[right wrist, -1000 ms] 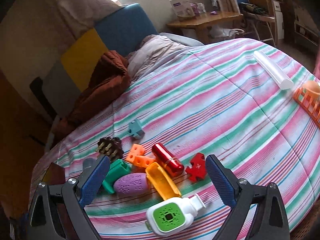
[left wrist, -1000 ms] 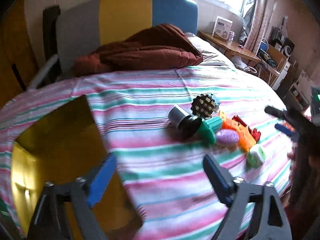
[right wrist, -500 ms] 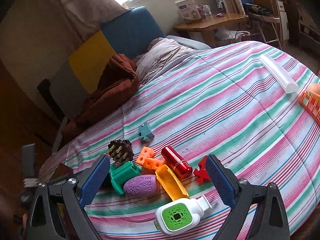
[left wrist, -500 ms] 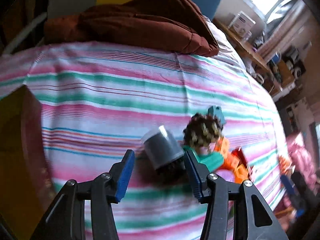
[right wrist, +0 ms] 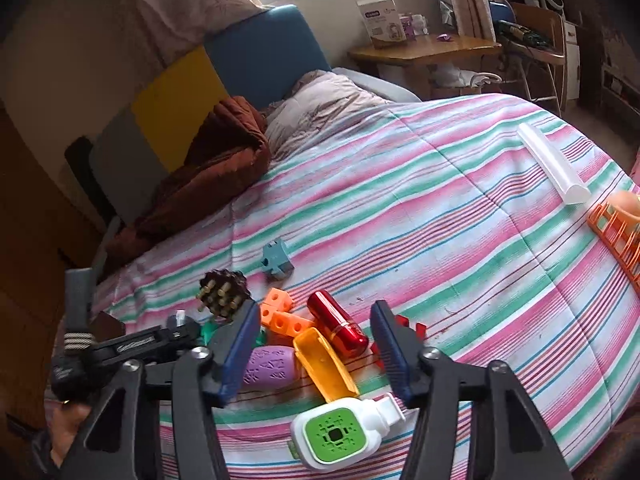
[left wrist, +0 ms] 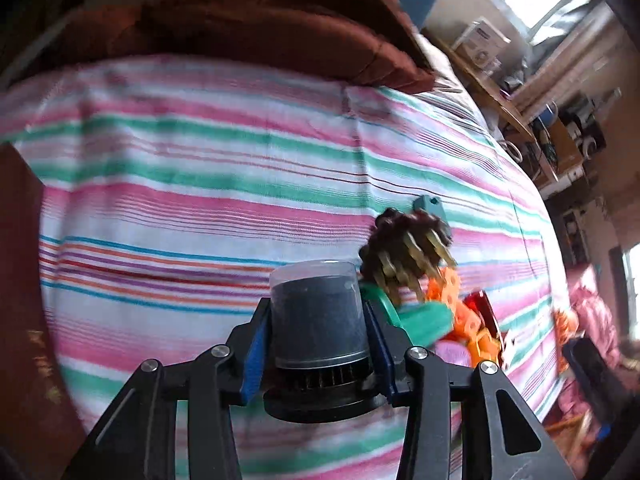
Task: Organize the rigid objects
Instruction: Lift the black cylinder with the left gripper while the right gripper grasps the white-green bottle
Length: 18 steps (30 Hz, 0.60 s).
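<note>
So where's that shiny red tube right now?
In the right wrist view the red tube lies on the striped bedspread between the right gripper's open fingers, beside the yellow scoop and just right of the orange blocks.

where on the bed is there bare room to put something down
The wide striped bedspread lies bare between the brown folded blanket, the white tube and the small blue-grey block. It is crowded at the near edge: the red metal cylinder, yellow scoop, purple oval and white-green bottle touch or overlap.

Right gripper [right wrist: 314, 342] over toys — seemingly unclamped.
</note>
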Each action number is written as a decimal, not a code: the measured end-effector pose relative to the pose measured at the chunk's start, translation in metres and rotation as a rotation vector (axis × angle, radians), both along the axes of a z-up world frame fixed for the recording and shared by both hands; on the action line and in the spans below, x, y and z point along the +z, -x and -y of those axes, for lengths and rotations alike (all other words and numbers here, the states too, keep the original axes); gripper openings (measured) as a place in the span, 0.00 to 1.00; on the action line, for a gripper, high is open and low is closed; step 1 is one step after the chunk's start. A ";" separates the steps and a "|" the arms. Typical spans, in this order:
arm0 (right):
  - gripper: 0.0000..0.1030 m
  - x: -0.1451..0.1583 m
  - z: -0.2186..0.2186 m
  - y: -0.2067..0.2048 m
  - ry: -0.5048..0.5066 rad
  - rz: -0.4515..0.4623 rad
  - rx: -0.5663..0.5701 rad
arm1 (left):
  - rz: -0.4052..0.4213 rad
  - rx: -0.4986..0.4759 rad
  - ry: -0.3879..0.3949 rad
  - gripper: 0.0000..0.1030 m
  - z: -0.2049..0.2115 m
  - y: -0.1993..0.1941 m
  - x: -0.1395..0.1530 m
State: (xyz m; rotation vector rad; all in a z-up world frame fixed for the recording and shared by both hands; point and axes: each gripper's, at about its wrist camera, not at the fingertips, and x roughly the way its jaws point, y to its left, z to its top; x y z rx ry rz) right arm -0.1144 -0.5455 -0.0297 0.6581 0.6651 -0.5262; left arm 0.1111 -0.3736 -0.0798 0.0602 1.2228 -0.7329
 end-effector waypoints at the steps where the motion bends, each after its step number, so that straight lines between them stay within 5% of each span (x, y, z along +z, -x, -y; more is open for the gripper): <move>1: 0.54 -0.002 0.002 0.000 -0.019 -0.008 0.010 | 0.030 -0.018 0.000 0.44 -0.004 0.006 0.007; 6: 0.54 -0.027 0.009 -0.006 -0.154 -0.103 0.075 | 0.164 -0.089 0.009 0.44 -0.026 0.035 0.039; 11: 0.55 -0.039 -0.002 -0.021 -0.160 -0.199 0.190 | 0.217 -0.113 0.029 0.44 -0.047 0.055 0.058; 15: 0.82 -0.042 -0.011 -0.023 -0.110 -0.260 0.219 | 0.233 -0.105 0.046 0.44 -0.073 0.064 0.069; 18: 0.85 -0.040 -0.009 -0.020 -0.097 -0.255 0.218 | 0.239 -0.088 0.048 0.44 -0.095 0.066 0.075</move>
